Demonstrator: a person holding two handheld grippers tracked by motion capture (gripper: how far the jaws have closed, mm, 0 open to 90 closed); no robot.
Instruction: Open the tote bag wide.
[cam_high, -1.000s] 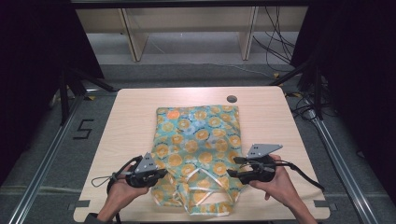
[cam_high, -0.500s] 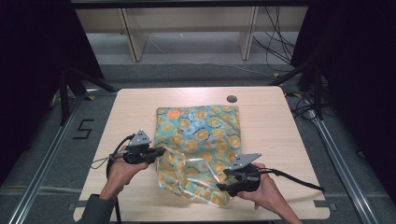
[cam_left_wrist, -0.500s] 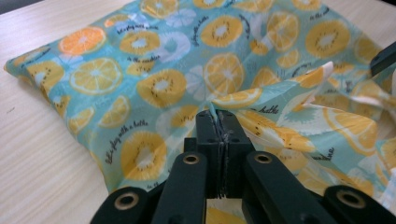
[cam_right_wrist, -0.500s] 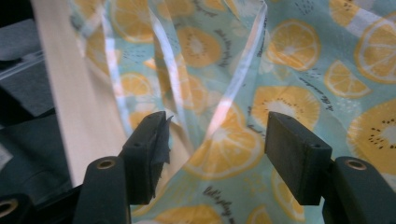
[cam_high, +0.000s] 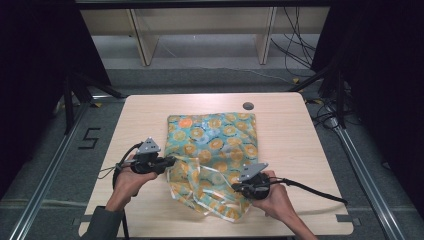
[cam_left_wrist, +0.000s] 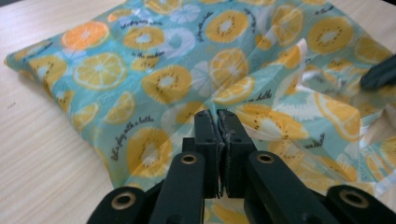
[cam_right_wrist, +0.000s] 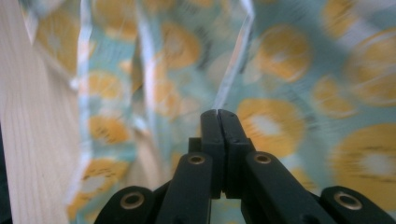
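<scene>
- L claw (cam_high: 170, 161) pinched on cloth (cam_high: 220, 145) edge, near worktop (cam_high: 300, 150) front.
- R claw (cam_high: 239, 188) just closed; a fold seems pinched.
- Lift evenly, edges kept aligned, no tugging.

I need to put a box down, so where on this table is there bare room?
Bare wood runs along the table's left edge and right side beside the citrus-print cloth, plus a far strip near the round hole. The near edge is crowded by both grippers and rumpled fabric.
</scene>
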